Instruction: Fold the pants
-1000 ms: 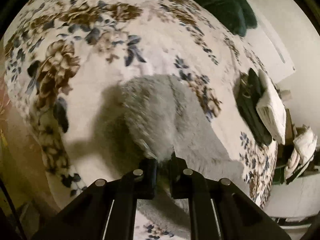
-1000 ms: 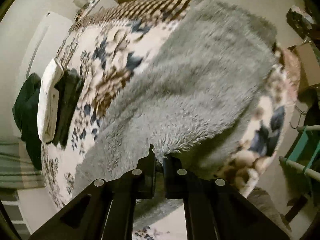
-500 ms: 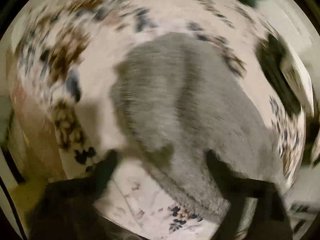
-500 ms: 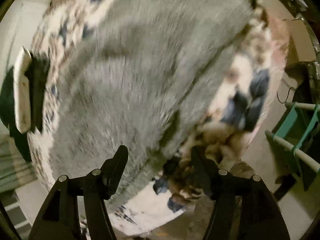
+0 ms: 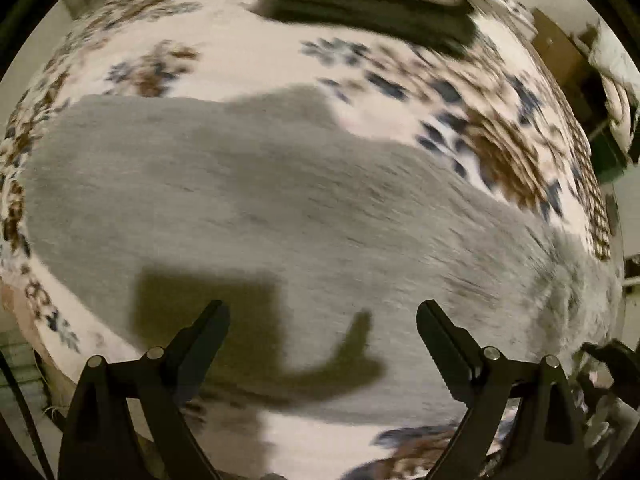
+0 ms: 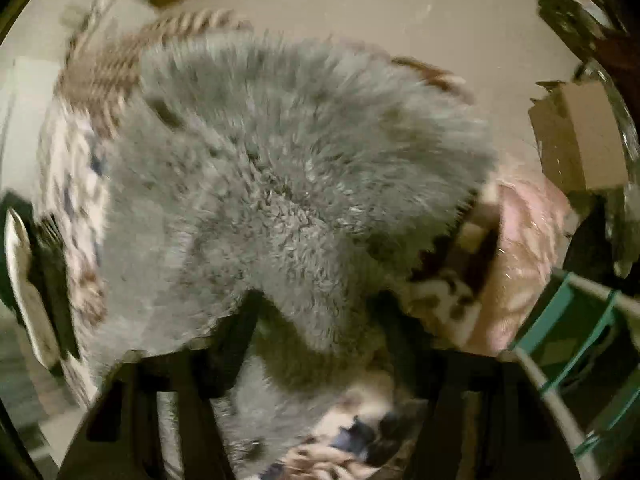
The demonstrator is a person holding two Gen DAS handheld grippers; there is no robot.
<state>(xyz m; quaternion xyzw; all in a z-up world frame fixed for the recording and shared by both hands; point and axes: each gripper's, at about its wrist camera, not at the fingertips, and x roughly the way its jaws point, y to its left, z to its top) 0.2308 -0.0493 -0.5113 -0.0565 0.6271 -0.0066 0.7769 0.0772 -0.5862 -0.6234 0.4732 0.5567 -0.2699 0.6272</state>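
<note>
We are working on a bed covered by a floral blanket (image 5: 248,52), cream with brown and blue flowers, and it fills most of both views. On it lie the pants (image 5: 260,200), grey and fluffy, spread in one long strip across the middle of the left wrist view and bulking up close in front of the right wrist camera (image 6: 288,168). They look laid lengthwise, possibly with one leg over the other, though motion blur keeps us from telling how many layers there are. We judge that at most a first fold is done; the crosswise folds that would make a compact bundle are still to do.

At the far edge of the bed sits a pile of folded clothes (image 5: 372,4), dark under pale, well apart from the pants.

Our left tongs (image 5: 322,316) stand wide apart above the grey cloth, gripping nothing, their shadow falling on the fabric. Our right tongs (image 6: 320,320) are also spread wide, with a fluffy edge of the pants between the fingers but not pinched.
</note>
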